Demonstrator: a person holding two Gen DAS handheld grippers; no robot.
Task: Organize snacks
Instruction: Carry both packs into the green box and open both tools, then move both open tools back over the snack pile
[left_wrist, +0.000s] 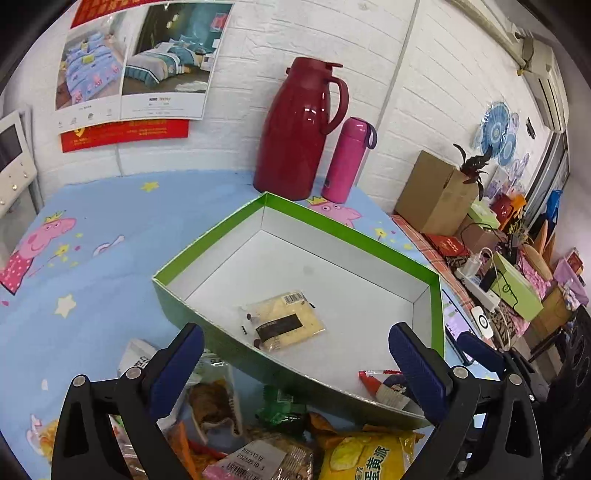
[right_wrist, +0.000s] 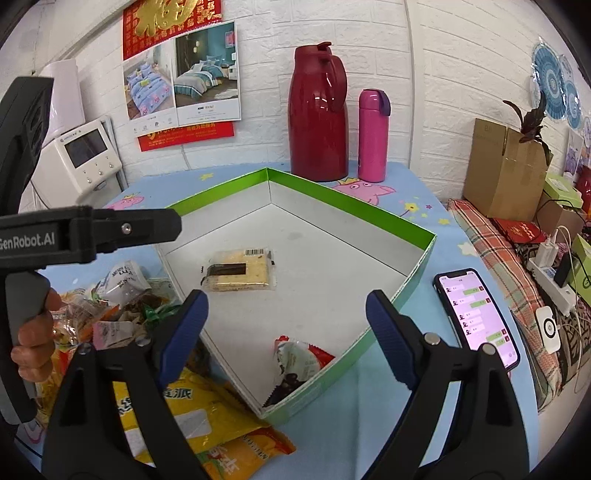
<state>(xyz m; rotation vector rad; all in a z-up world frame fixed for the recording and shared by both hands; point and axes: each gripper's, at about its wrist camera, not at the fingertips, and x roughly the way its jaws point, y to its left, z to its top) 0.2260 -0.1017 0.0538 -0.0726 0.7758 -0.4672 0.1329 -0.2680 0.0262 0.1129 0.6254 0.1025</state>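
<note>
A green-rimmed box (left_wrist: 354, 236) (right_wrist: 354, 206) with a white floor sits on the blue cartoon tablecloth. Inside lie a pale yellow cake packet (left_wrist: 284, 321) (right_wrist: 240, 271) and a red-and-white snack packet (left_wrist: 384, 384) (right_wrist: 295, 362) in the near corner. A heap of loose snacks (left_wrist: 258, 435) (right_wrist: 122, 317), including a yellow chip bag (left_wrist: 362, 458) (right_wrist: 192, 413), lies outside the box's near-left wall. My left gripper (left_wrist: 295, 354) hangs open above the near wall and the heap, holding nothing. My right gripper (right_wrist: 286, 317) hovers open over the box's near corner, also holding nothing.
A dark red thermos jug (left_wrist: 295, 129) (right_wrist: 319, 114) and a pink bottle (left_wrist: 345, 158) (right_wrist: 373, 136) stand behind the box by the white brick wall. A lit phone (right_wrist: 476, 317) lies right of the box. A cardboard box (right_wrist: 502, 170), power strip and clutter fill the right.
</note>
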